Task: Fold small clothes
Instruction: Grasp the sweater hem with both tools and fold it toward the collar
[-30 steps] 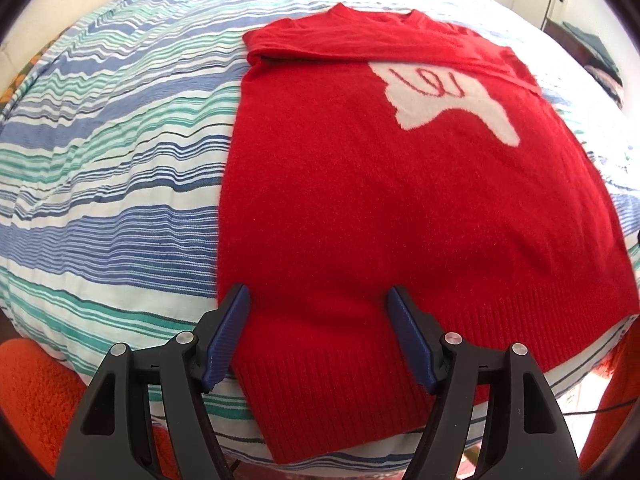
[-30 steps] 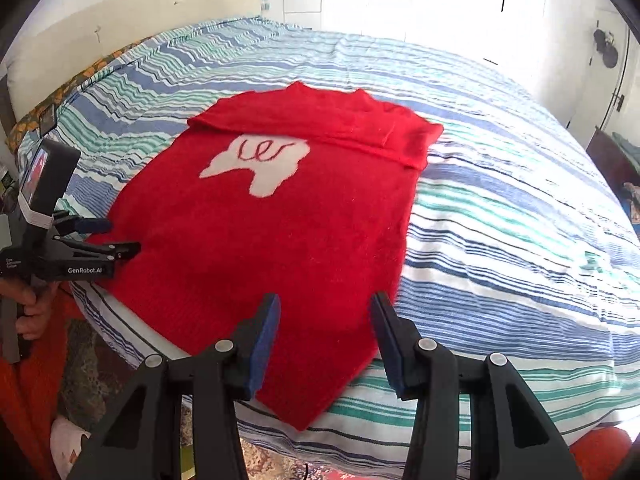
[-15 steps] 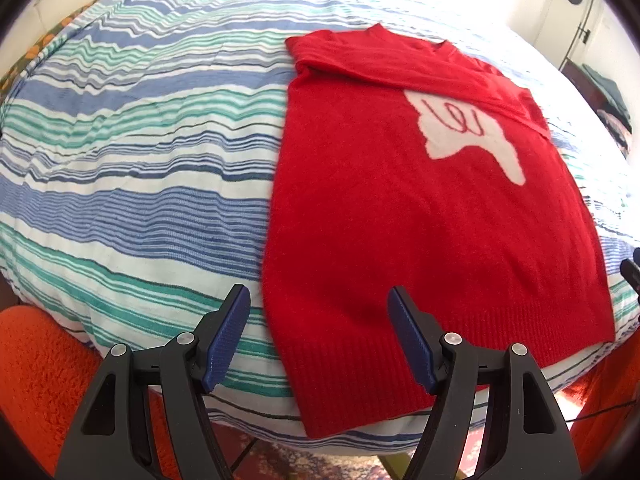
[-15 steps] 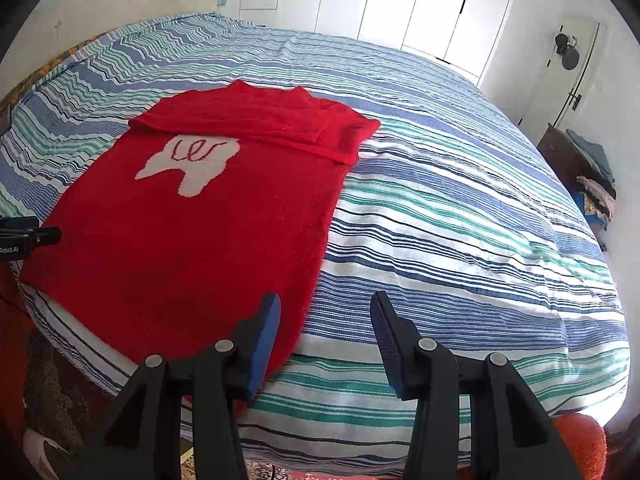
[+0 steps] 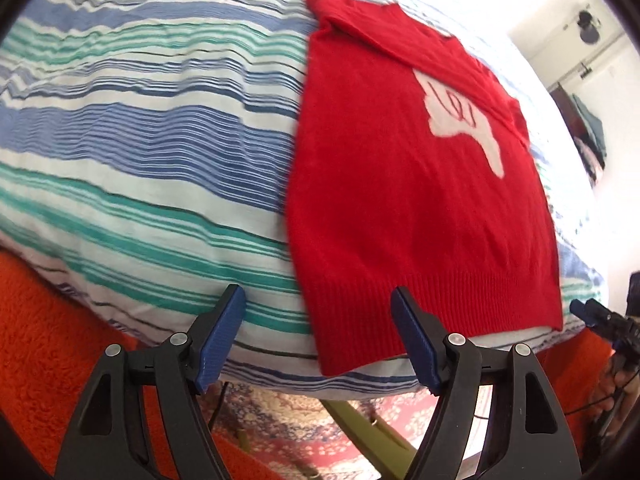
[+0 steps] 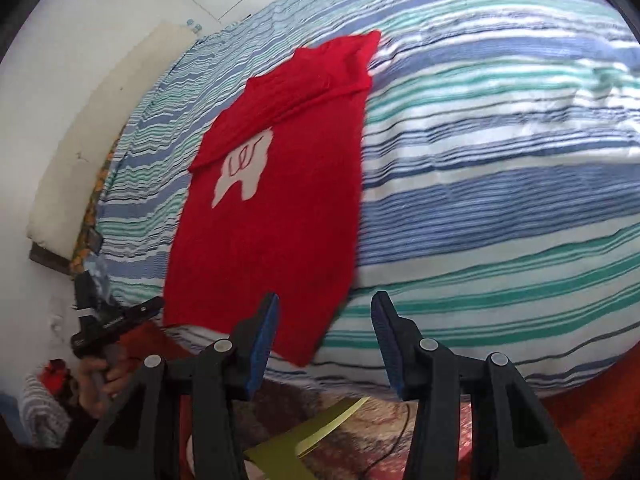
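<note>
Since a second ago both grippers have pulled back off the red sweater and swung outward, so the garment now sits off to one side in each wrist view instead of under the fingers. In the left wrist view, the left gripper hangs spread wide and empty over the near edge of the bed, its left finger above the striped duvet and its right finger in front of the sweater's ribbed hem. The sweater lies flat on the duvet from about 12 to 4 o'clock, sleeves folded in across the chest near the collar, a white patch with red scribbled lines partly covered by that fold, the hem draping over the mattress edge. At 3 o'clock the right gripper shows only as a dark tip. In the right wrist view, the left gripper sits at 8 o'clock in a hand, the sweater runs from 11 toward 6 o'clock, and the right gripper is likewise parted and holds nothing, hovering at the hem's corner.
</note>
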`<state>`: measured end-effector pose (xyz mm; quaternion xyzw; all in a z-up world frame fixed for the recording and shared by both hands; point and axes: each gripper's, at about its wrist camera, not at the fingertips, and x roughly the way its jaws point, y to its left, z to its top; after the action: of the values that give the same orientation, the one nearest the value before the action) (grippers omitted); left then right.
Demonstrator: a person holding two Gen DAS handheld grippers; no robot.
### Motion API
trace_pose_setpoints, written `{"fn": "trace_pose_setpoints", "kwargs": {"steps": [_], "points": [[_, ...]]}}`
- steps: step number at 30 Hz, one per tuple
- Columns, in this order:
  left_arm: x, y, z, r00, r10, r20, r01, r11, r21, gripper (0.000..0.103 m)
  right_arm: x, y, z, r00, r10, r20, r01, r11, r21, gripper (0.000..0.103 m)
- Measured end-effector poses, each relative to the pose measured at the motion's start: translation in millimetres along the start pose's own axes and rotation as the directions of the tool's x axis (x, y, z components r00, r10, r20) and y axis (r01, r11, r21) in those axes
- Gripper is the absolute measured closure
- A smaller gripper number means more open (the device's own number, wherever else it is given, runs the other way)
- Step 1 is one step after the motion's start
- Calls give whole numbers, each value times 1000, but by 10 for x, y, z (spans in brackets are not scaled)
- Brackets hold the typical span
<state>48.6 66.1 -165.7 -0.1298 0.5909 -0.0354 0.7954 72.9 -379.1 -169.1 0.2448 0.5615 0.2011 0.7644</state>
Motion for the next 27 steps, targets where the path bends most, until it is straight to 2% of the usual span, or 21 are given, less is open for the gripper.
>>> {"fn": "trace_pose_setpoints", "kwargs": {"steps": [1, 2, 3, 4, 5, 6, 7, 8, 9, 11, 13, 16, 19, 22, 24, 27], "points": [[15, -27, 8, 1000, 8, -7, -8, 1000, 12, 35, 88, 8, -16, 999, 33, -37, -33, 999, 5, 55], [33, -67, 8, 1000, 16, -19, -15, 999, 29, 48, 182, 16, -33, 997, 41, -70, -41, 999, 8, 55], [48, -89, 12, 999, 13, -32, -12, 999, 37, 55, 269, 32, -54, 995, 32, -97, -33, 999, 1, 55], [68, -103, 14, 999, 1, -49, 1, 999, 36, 71, 358, 49, -76, 992, 25, -122, -26, 1000, -11, 55], [88, -107, 10, 998, -17, -67, 19, 999, 30, 94, 433, 62, -93, 990, 22, -136, -24, 1000, -15, 55], [108, -115, 7, 996, -29, -87, 31, 999, 28, 98, 500, 65, -95, 989, 30, -143, -31, 999, -11, 55], [99, -128, 6, 996, -25, -85, 28, 999, 32, 99, 544, 64, -91, 988, 42, -147, -43, 999, -6, 63], [61, -132, 5, 997, -26, -75, 29, 999, 34, 100, 575, 71, -89, 988, 45, -149, -47, 999, -6, 74], [7, -129, 8, 997, -45, -69, 47, 999, 26, 100, 583, 67, -67, 987, 41, -152, -42, 999, -6, 97], [-120, -75, 34, 990, -127, -62, 125, 991, -37, 100, 493, 97, -52, 991, 62, -121, -63, 998, -10, 98], [-266, -28, 147, 971, -236, -45, 231, 967, -104, 100, 353, 146, -18, 993, 95, -68, -96, 995, -11, 98], [-400, -83, 534, 951, -310, 4, 308, 943, -125, 100, 163, 170, 143, 989, 149, 18, -150, 989, 20, 98], [-392, -160, 1068, 944, -325, 50, 329, 933, -143, 100, 62, 191, 515, 980, 163, 112, -169, 985, 41, 98], [-241, -264, 1712, 949, -306, 76, 314, 937, -150, 100, 84, 184, 1053, 969, 148, 196, -164, 984, 66, 98], [-86, -310, 2087, 948, -309, 70, 317, 933, -171, 100, 145, 154, 1445, 963, 134, 233, -155, 985, 75, 98], [186, -328, 2628, 957, -280, 72, 289, 935, -205, 100, 342, 125, 2026, 959, 117, 257, -145, 985, 92, 98]]}}
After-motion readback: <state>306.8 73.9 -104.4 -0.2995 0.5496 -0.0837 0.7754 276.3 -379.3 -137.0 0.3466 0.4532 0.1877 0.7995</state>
